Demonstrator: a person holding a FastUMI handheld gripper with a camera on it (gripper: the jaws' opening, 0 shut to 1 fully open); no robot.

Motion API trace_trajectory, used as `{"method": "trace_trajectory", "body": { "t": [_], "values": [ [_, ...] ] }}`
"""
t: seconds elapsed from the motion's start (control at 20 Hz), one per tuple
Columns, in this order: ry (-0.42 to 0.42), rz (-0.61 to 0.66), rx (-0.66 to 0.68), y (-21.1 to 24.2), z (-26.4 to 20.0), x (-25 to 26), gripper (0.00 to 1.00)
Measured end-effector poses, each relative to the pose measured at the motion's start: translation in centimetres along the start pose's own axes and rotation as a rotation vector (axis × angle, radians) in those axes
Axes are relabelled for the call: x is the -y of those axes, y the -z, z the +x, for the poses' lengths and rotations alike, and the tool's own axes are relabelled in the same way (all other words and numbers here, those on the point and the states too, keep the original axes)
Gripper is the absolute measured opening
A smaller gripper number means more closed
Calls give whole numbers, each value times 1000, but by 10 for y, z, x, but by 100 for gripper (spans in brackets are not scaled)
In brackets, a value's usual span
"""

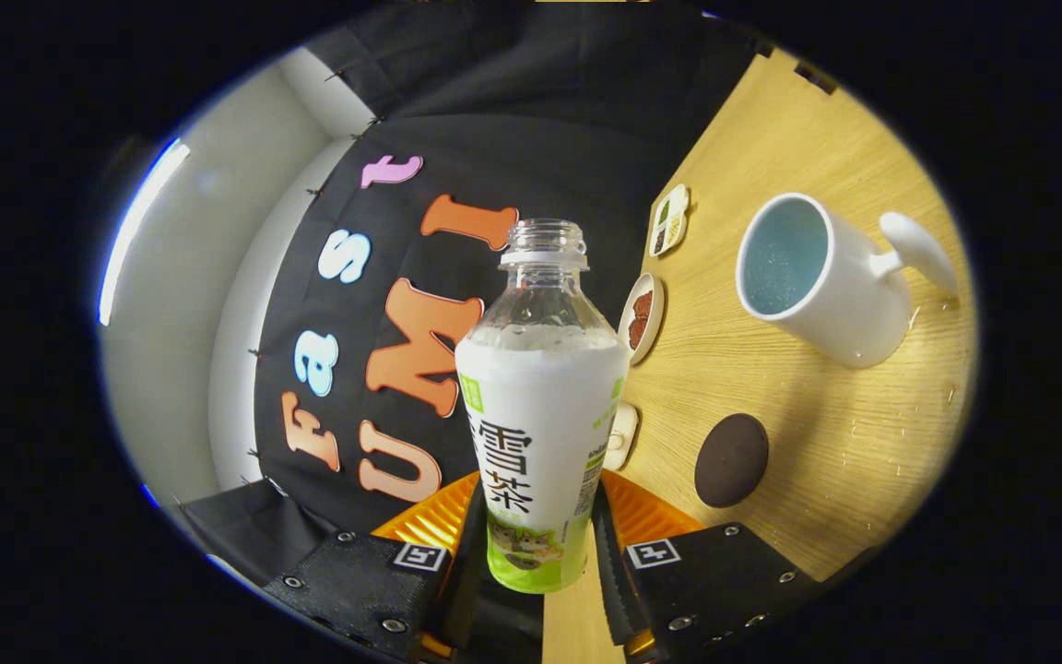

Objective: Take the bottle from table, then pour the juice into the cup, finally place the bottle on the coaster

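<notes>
An uncapped clear bottle (538, 406) with a white and green label stands between my fingers, and my gripper (536, 544) is shut on its lower part. The whole view is rolled, so the wooden table (826, 433) appears tilted off to one side. On that table, beyond the bottle, a white cup (826, 277) with a pale blue inside and a curved handle stands with its mouth facing me. A dark round coaster (731, 459) lies flat on the table between the cup and my fingers. The liquid level inside the bottle is hidden by the label.
Small dishes lie along the table's far edge by the booth wall: a white rectangular one (669, 219), a round one (642, 315) with brown contents, and a pale one (621, 435) partly behind the bottle. Bare wood surrounds the coaster.
</notes>
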State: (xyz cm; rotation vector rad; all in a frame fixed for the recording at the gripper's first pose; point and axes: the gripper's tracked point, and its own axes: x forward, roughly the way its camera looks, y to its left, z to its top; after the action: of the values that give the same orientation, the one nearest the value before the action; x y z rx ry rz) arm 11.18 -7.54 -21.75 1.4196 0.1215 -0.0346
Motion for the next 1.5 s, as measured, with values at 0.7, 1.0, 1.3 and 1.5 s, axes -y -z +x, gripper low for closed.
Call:
{"method": "trace_trajectory", "body": {
  "t": [0.7, 1.0, 1.3, 1.5],
  "values": [
    [22, 291, 26, -10, 4, 5, 56],
    [37, 355, 16, -5, 15, 12, 56],
    [30, 383, 20, -9, 12, 13, 56],
    [27, 400, 25, -11, 12, 12, 56]
  ]
}}
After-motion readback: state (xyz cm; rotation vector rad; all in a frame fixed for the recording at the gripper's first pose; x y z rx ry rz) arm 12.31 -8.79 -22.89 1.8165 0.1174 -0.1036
